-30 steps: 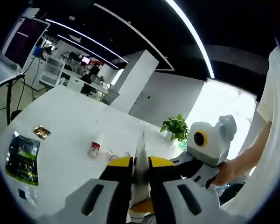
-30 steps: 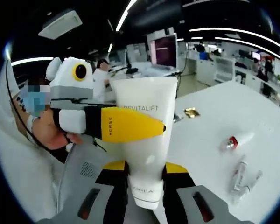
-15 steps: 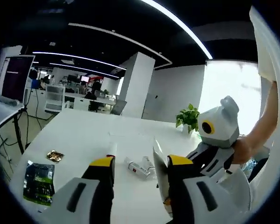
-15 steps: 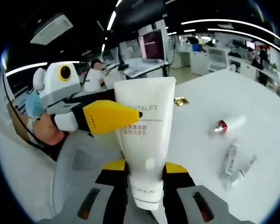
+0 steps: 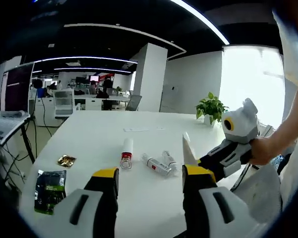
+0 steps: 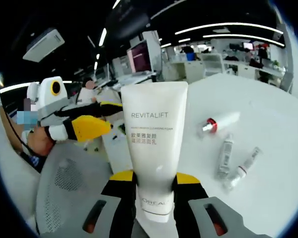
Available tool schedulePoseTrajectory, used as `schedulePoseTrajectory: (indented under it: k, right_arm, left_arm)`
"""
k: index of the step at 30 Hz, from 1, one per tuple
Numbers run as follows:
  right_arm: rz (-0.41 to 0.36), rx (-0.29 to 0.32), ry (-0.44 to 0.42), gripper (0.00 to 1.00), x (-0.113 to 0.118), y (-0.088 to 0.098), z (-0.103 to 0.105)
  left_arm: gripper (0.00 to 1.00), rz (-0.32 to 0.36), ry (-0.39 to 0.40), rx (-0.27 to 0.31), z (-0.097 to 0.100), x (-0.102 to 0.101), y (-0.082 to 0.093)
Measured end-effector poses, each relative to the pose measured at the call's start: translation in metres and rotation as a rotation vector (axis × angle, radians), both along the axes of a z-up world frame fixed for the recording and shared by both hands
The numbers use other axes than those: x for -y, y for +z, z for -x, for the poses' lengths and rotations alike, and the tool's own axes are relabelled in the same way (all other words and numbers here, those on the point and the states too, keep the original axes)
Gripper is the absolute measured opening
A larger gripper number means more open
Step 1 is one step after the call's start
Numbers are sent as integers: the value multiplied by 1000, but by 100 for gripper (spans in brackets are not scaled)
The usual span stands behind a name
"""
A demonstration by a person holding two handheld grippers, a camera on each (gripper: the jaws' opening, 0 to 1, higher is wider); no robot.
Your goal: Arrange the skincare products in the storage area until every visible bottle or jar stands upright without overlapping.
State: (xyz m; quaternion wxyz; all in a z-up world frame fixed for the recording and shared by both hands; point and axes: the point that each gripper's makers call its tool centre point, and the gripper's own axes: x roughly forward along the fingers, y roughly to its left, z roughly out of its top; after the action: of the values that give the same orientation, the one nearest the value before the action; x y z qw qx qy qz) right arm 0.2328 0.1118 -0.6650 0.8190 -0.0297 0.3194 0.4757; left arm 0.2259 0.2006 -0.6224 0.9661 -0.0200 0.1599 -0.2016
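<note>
Holding the white plastic Revitalift cleanser tube [image 6: 154, 144] clamped in the right gripper [image 6: 155, 179] above the white table [image 6: 273, 163].

Lower it cap-down onto bare tabletop — clear of the red-capped white bottle [image 5: 126, 152] and two small tubes [image 5: 159, 163] lying flat. Left gripper [image 5: 149, 179] is spread, holding nothing.

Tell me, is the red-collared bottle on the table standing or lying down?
Lying down. The red-collared bottle rests on its side on the white table, and it lies flat in the right gripper view too.
</note>
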Motion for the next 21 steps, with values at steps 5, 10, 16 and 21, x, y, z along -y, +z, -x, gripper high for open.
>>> schedulePoseTrajectory:
  k: [5, 10, 16, 21]
  right_arm:
    - [-57, 72, -84, 23, 22, 27, -31]
    - [-100, 115, -168, 24, 42, 47, -64]
    - [-85, 178, -208, 24, 54, 64, -106]
    - [-87, 205, -227, 24, 54, 77, -128]
  left_arm:
    - [42, -183, -92, -64, 10, 14, -35]
    - [39, -266, -92, -126, 13, 7, -54]
    - [36, -347, -92, -171, 14, -4, -70]
    - [30, -328, -53, -179, 13, -9, -68]
